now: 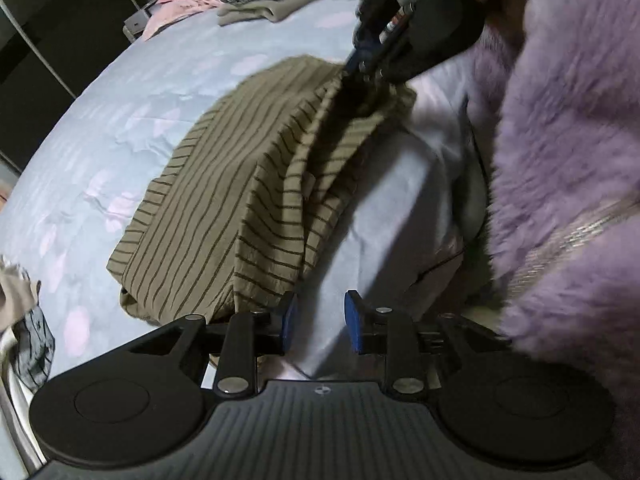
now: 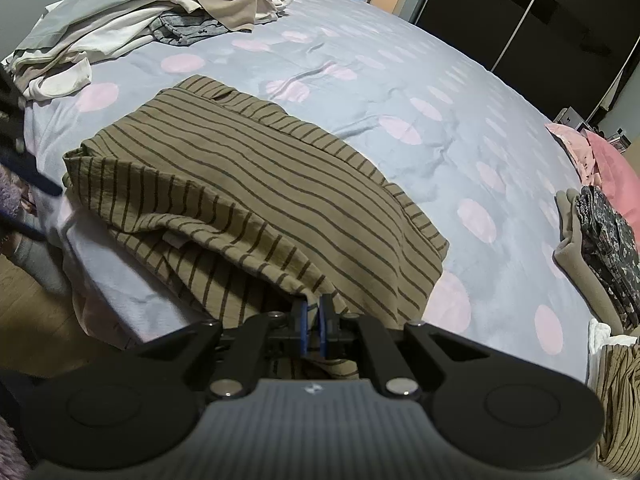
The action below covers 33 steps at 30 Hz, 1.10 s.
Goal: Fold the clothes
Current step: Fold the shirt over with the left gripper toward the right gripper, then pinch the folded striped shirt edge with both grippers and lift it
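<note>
A brown shirt with thin dark stripes [image 1: 216, 208] [image 2: 248, 168] lies partly folded on the blue bedsheet with pink dots [image 1: 100, 140] [image 2: 400, 92], near the bed's edge. My left gripper [image 1: 321, 318] is open, its blue pads apart over bare sheet, with the shirt's near corner just left of the left pad. In the left wrist view my right gripper [image 1: 362, 68] reaches down at the top and pinches the shirt's far edge. In its own view the right gripper [image 2: 315, 322] is shut on a fold of the striped fabric.
A person's fluffy purple sleeve [image 1: 568, 152] fills the right of the left wrist view. Unfolded laundry [image 2: 132, 20] is heaped at the bed's far left. Folded clothes [image 2: 600, 248] and a pink pillow [image 2: 616, 172] lie at the right. Wooden floor [image 2: 28, 320] shows beside the bed.
</note>
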Each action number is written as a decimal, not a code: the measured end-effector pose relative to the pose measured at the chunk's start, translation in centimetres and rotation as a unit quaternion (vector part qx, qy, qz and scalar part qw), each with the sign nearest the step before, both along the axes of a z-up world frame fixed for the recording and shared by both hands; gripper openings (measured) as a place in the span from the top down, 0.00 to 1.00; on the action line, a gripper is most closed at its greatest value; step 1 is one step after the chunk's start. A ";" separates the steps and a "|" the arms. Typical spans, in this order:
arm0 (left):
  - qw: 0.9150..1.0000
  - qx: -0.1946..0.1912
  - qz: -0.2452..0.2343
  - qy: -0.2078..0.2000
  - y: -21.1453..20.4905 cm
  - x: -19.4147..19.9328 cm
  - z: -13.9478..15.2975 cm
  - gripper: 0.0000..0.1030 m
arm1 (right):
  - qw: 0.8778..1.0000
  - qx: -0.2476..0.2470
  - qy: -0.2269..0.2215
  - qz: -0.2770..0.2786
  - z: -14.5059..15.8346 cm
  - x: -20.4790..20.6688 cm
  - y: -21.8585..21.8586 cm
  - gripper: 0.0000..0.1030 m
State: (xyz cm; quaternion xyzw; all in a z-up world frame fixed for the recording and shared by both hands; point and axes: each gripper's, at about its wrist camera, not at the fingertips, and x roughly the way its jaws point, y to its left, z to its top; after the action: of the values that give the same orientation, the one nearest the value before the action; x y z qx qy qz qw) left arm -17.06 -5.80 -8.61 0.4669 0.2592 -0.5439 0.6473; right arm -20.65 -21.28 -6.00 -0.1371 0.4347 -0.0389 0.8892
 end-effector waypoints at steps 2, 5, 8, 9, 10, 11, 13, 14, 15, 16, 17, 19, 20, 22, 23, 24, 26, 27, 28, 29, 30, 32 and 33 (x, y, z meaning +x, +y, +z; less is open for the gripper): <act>1.000 -0.002 0.009 -0.019 -0.5 0.3 -1.0 0.76 | 1.000 -0.001 0.000 0.001 0.0 0.0 0.0 0.94; 0.999 -0.003 0.012 -0.038 -1.1 0.7 -1.9 0.76 | 1.000 -0.002 -0.001 0.000 0.0 -0.1 0.0 0.94; 0.998 -0.005 0.006 -0.069 -1.3 0.5 -2.5 0.76 | 1.000 -0.002 -0.001 -0.002 0.0 -0.1 0.0 0.94; 0.997 -0.007 0.004 -0.081 -1.4 0.4 -2.5 0.76 | 1.000 -0.002 0.000 -0.002 0.0 -0.1 -0.1 0.94; 0.996 -0.009 0.003 -0.091 -1.4 0.3 -2.6 0.76 | 1.000 -0.003 0.000 -0.003 0.0 -0.1 -0.1 0.94; 0.995 -0.012 0.000 -0.103 -1.4 0.1 -2.6 0.76 | 1.000 -0.003 0.000 -0.003 0.0 -0.1 0.0 0.94; 0.991 -0.019 -0.009 -0.131 -1.4 -0.3 -2.8 0.76 | 1.000 -0.003 -0.001 -0.002 -0.1 -0.1 0.0 0.94; 0.989 -0.019 -0.015 -0.148 -1.5 -0.6 -3.0 0.76 | 1.000 -0.003 -0.001 -0.002 -0.1 -0.1 0.0 0.94; 0.986 -0.017 -0.022 -0.164 -1.5 -0.9 -3.3 0.76 | 1.000 -0.004 -0.001 -0.003 -0.1 -0.1 0.0 0.94; 0.983 -0.013 -0.030 -0.179 -1.6 -1.2 -3.6 0.76 | 1.000 -0.004 -0.001 -0.003 -0.1 -0.1 0.0 0.94; 0.980 -0.009 -0.040 -0.194 -1.7 -1.6 -4.0 0.75 | 1.000 -0.004 -0.001 -0.003 -0.1 -0.1 0.0 0.93; 0.973 -0.004 -0.062 -0.223 -1.7 -2.1 -4.8 0.74 | 1.000 -0.004 -0.002 -0.005 -0.1 -0.1 0.0 0.93; 0.969 -0.002 -0.073 -0.236 -1.8 -2.4 -5.2 0.69 | 1.000 -0.003 -0.002 -0.005 -0.1 -0.1 -0.1 0.93; 0.963 0.000 -0.085 -0.254 -1.9 -2.7 -5.7 0.62 | 1.000 -0.003 -0.001 -0.007 -0.1 -0.1 -0.1 0.93; 0.963 0.001 -0.088 -0.254 -2.0 -2.6 -5.9 0.59 | 1.000 -0.003 -0.001 -0.007 -0.1 -0.1 -0.2 0.93; 0.963 0.002 -0.091 -0.253 -2.1 -2.6 -6.1 0.59 | 1.000 -0.002 -0.001 -0.007 -0.1 -0.1 -0.2 0.93; 0.962 0.006 -0.085 -0.259 -2.3 -2.3 -6.5 0.58 | 1.000 -0.002 -0.001 -0.008 -0.1 0.0 -0.3 0.93; 0.961 0.009 -0.078 -0.264 -2.5 -2.0 -6.7 0.58 | 1.000 -0.002 -0.001 -0.009 -0.1 -0.1 -0.3 0.93; 0.962 0.011 -0.071 -0.263 -2.5 -1.7 -6.6 0.60 | 1.000 -0.001 -0.001 -0.009 0.0 -0.1 -0.4 0.93; 0.965 0.010 -0.064 -0.254 -2.5 -1.3 -6.3 0.70 | 1.000 -0.001 -0.001 -0.009 0.0 -0.1 -0.4 0.93; 0.969 0.006 -0.054 -0.243 -2.5 -1.0 -5.9 0.77 | 1.000 0.000 -0.001 -0.009 0.0 -0.1 -0.4 0.93; 0.976 -0.010 -0.027 -0.216 -2.5 -0.5 -4.7 0.85 | 1.000 0.001 -0.001 -0.007 0.0 -0.3 -0.4 0.93; 0.979 -0.019 -0.011 -0.201 -2.4 -0.3 -4.0 0.88 | 1.000 0.000 0.001 -0.004 0.0 -0.4 -0.3 0.90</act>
State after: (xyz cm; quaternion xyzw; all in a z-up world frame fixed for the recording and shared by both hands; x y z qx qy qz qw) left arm -17.35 -8.15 -12.63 0.5568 0.1079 -0.4512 0.6890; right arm -21.04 -21.63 -6.01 -0.1356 0.4361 -0.0419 0.8886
